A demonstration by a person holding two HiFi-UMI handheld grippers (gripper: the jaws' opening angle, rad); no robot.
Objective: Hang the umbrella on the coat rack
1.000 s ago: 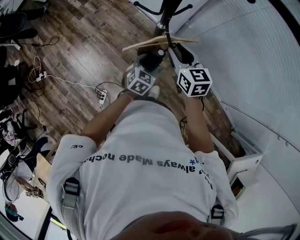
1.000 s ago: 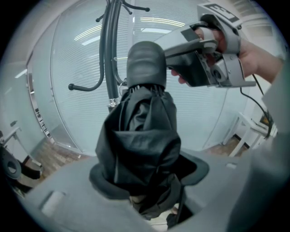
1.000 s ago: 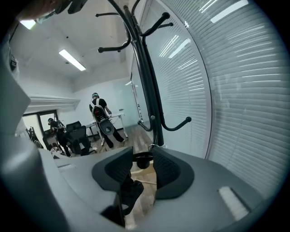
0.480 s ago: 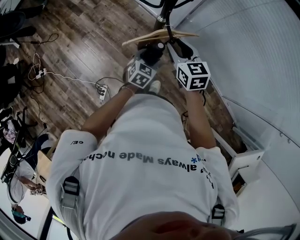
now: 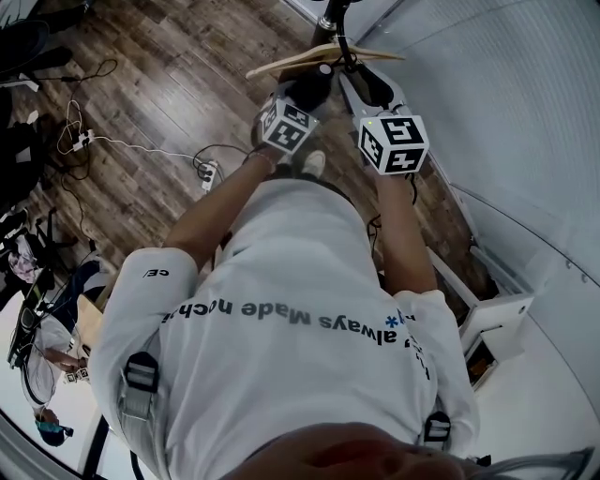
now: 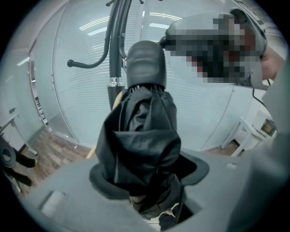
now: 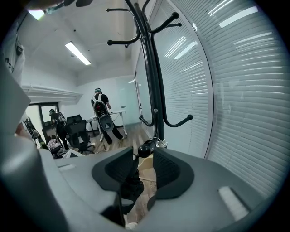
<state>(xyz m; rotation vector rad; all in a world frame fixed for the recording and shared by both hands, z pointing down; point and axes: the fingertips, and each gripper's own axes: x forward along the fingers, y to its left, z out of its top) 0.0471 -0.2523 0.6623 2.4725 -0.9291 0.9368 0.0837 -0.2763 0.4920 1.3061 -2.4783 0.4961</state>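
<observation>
A folded black umbrella (image 6: 140, 136) stands upright between the jaws of my left gripper (image 6: 142, 190), which is shut on its cloth; its rounded handle (image 6: 145, 63) points up. From the head view the umbrella (image 5: 311, 86) is just below the coat rack pole (image 5: 330, 17). The coat rack (image 7: 152, 81) rises close ahead in the right gripper view, hooks bare. My right gripper (image 7: 144, 170) has its jaws a narrow gap apart; a black ball-tipped stem (image 7: 145, 148) and black cloth (image 7: 129, 190) lie in the gap. I cannot tell whether the pads press them.
A wooden hanger (image 5: 319, 62) lies across the rack near both grippers. A blind-covered glass wall (image 5: 506, 103) runs along the right. A white cabinet (image 5: 497, 319) stands by the wall. Cables and a power strip (image 5: 208, 174) lie on the wooden floor at left. People stand at desks (image 7: 103, 115) far off.
Both grippers and the umbrella have moved forward, closer to the coat rack pole and the wooden hanger. The person has stepped forward with them.
</observation>
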